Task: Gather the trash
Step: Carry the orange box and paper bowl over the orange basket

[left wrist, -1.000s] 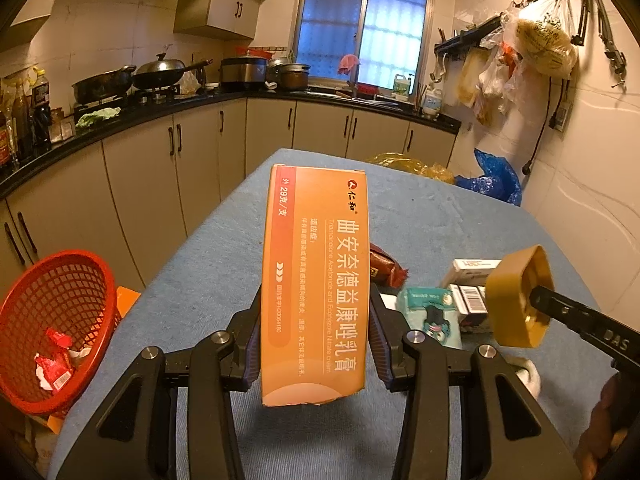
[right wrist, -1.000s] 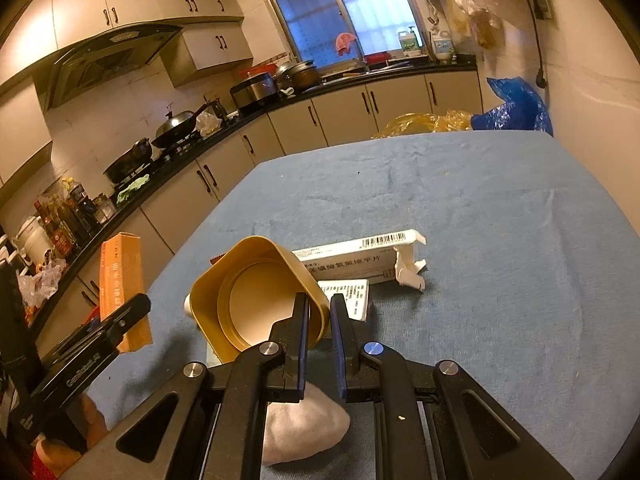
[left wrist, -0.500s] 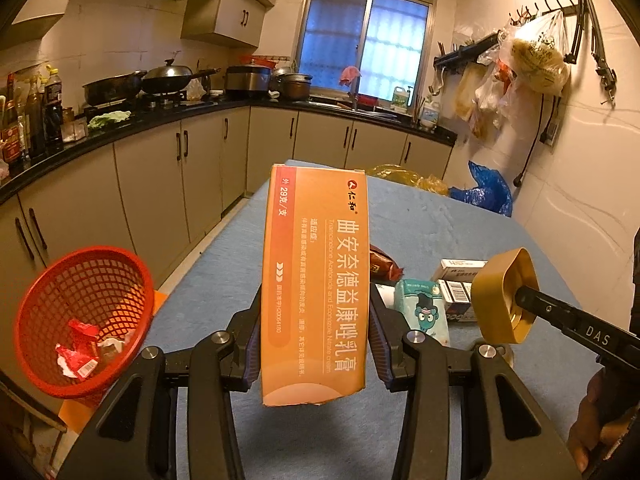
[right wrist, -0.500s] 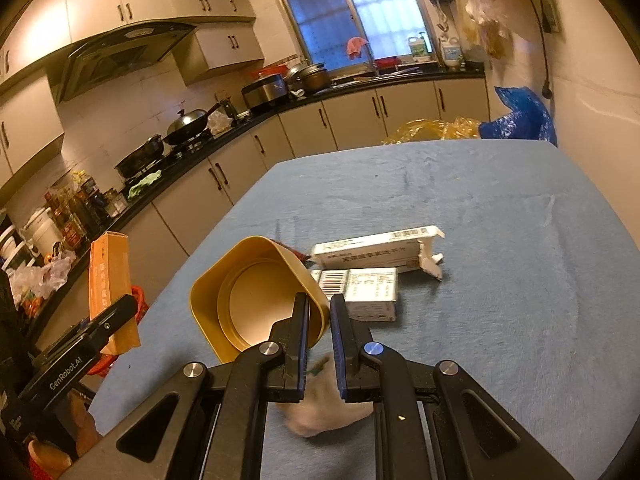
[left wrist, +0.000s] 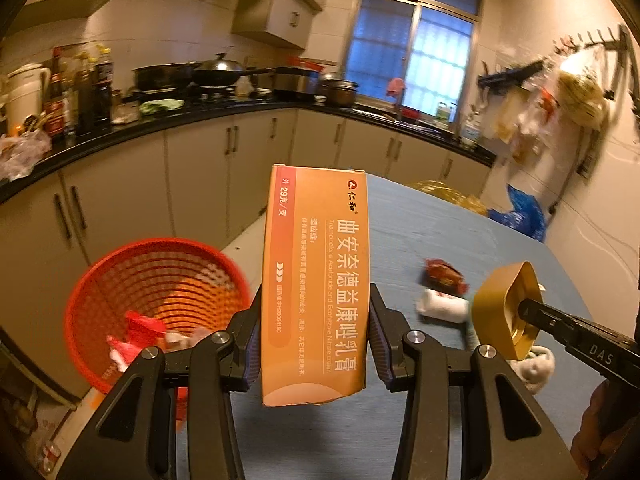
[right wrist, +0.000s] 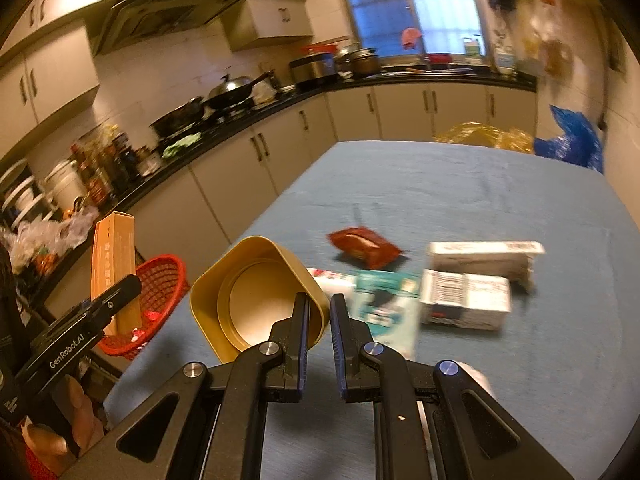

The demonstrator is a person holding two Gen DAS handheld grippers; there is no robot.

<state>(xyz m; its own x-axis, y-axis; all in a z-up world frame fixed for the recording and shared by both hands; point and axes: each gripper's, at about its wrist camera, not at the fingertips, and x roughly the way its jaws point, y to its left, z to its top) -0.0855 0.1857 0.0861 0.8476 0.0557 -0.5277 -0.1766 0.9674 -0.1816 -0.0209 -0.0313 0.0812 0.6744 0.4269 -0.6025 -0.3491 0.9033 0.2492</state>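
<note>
My left gripper [left wrist: 315, 304] is shut on a tall orange medicine box [left wrist: 316, 264] and holds it upright, just right of a red mesh basket [left wrist: 160, 280] on the floor with scraps in it. My right gripper [right wrist: 320, 304] is shut on the rim of a gold square tub [right wrist: 256, 292], tilted so its hollow shows. In the left wrist view that tub [left wrist: 504, 312] hangs to the right over the table. The right wrist view has the orange box [right wrist: 114, 264] at its left, above the basket [right wrist: 160, 280].
On the blue-covered table [right wrist: 480, 184] lie a red wrapper [right wrist: 364, 244], a teal pack [right wrist: 384, 308], two white cartons [right wrist: 464, 304] and a crumpled tissue [left wrist: 532, 364]. Yellow and blue bags [right wrist: 568, 140] sit at its far end. Kitchen cabinets line the left.
Both grippers have swung left toward the table's edge, still holding the box and the tub. The red basket now looms larger and closer beside the orange box.
</note>
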